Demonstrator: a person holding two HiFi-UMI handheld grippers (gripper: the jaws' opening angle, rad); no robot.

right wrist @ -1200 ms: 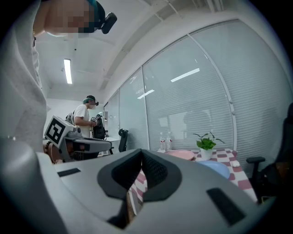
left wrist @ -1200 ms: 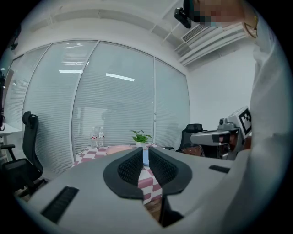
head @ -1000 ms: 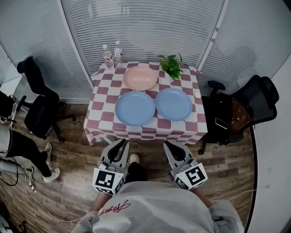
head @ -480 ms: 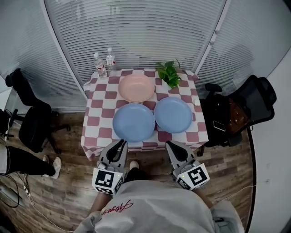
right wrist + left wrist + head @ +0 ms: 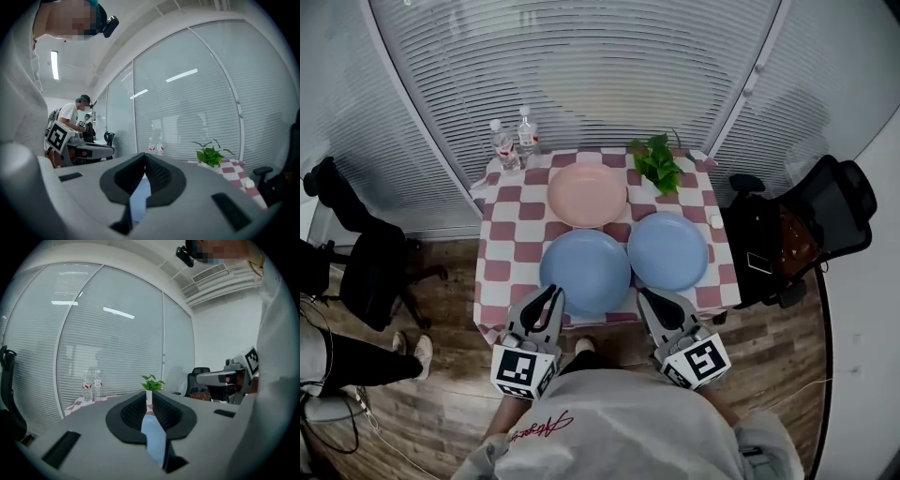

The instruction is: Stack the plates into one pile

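Pink plate (image 5: 587, 194) at table's far side, two blue plates (image 5: 584, 272) (image 5: 667, 250) nearer, side by side, unstacked

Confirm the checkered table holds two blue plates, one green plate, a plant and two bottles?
No green plate: the third plate is pink. The head view shows it behind the two blue plates, with the plant and two bottles on the checkered table.

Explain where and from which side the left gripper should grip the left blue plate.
Probably its near rim, coming low from the near edge of the table. The left blue plate lies flat, so only the raised rim offers a bite, and that rim faces the left gripper, whose shut jaws must open first.
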